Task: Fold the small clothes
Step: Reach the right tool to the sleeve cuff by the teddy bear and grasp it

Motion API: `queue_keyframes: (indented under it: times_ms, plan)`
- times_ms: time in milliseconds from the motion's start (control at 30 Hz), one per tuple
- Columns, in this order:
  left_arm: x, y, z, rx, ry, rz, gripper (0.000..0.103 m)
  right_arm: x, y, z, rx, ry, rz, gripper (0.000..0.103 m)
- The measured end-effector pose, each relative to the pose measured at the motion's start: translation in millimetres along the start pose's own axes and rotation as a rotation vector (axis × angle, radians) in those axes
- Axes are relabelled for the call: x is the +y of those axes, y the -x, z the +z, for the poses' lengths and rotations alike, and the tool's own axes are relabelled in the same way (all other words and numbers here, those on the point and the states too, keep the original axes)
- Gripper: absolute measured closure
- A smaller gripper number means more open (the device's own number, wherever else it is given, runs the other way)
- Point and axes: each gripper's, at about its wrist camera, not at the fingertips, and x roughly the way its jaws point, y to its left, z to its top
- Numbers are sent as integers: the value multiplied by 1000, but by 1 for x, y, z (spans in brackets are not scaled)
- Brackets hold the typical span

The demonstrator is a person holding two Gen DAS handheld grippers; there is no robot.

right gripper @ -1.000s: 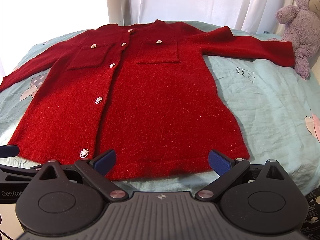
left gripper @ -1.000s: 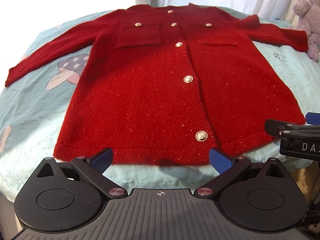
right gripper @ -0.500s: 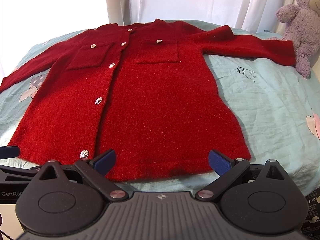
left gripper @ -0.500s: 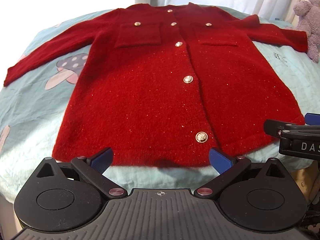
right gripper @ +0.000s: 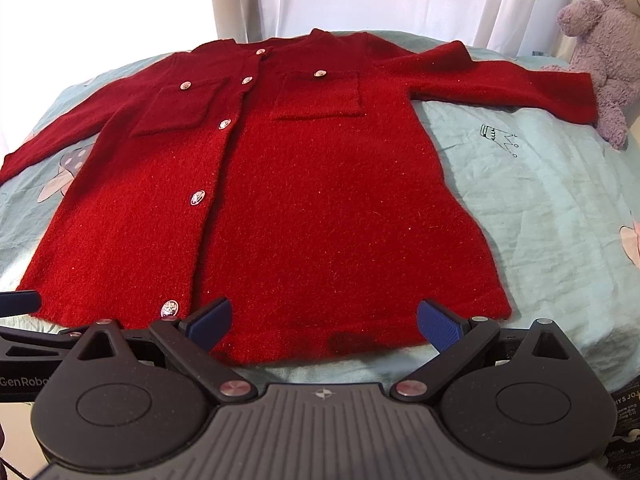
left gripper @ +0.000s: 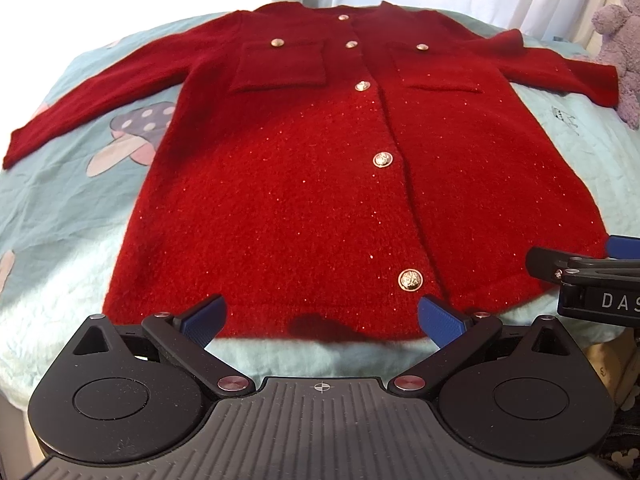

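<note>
A red knitted cardigan (left gripper: 320, 184) (right gripper: 320, 200) with gold buttons and two chest pockets lies flat and face up on the bed, sleeves spread to both sides. My left gripper (left gripper: 322, 316) hovers open just before the hem, its blue pads apart over the hem's left half. My right gripper (right gripper: 324, 318) is open too, in front of the hem's right half. Neither holds any cloth. In the left wrist view the right gripper's side (left gripper: 588, 280) shows at the right edge.
A light blue bedsheet (left gripper: 60, 220) (right gripper: 540, 208) with mushroom and crown prints covers the bed. A purple plush bear (right gripper: 604, 44) (left gripper: 624, 40) sits at the far right by the right sleeve cuff. White curtains hang behind. The bed's near edge lies just under the grippers.
Both grippers have crept slightly forward and to the left towards the hem. The cardigan lies as before and the fingers stay apart.
</note>
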Motion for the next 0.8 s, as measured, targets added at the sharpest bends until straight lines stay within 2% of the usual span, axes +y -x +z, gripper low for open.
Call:
queue_keyframes:
  times_ms: [233, 333, 400, 500, 567, 700, 800]
  plan:
    - [1, -12, 5, 28, 3, -2, 0, -3, -12, 3, 44, -11, 6, 4]
    - [6, -11, 11, 10, 17, -4, 0, -9, -16, 8, 35, -29, 55, 4]
    - [11, -8, 19, -14, 32, -14, 0, -21, -15, 15, -24, -75, 139, 4]
    - [19, -6, 37, -48, 59, -8, 0, -54, -15, 29, -203, -195, 296, 4]
    - [23, -5, 52, -80, 67, 14, 0, -77, -25, 44, -244, -261, 392, 4]
    - [25, -9, 80, -191, 65, 43, 0, -133, -57, 85, -268, -414, 399, 4]
    - [24, -21, 102, -210, 85, 27, 0, -189, -80, 111, -348, -563, 367, 4]
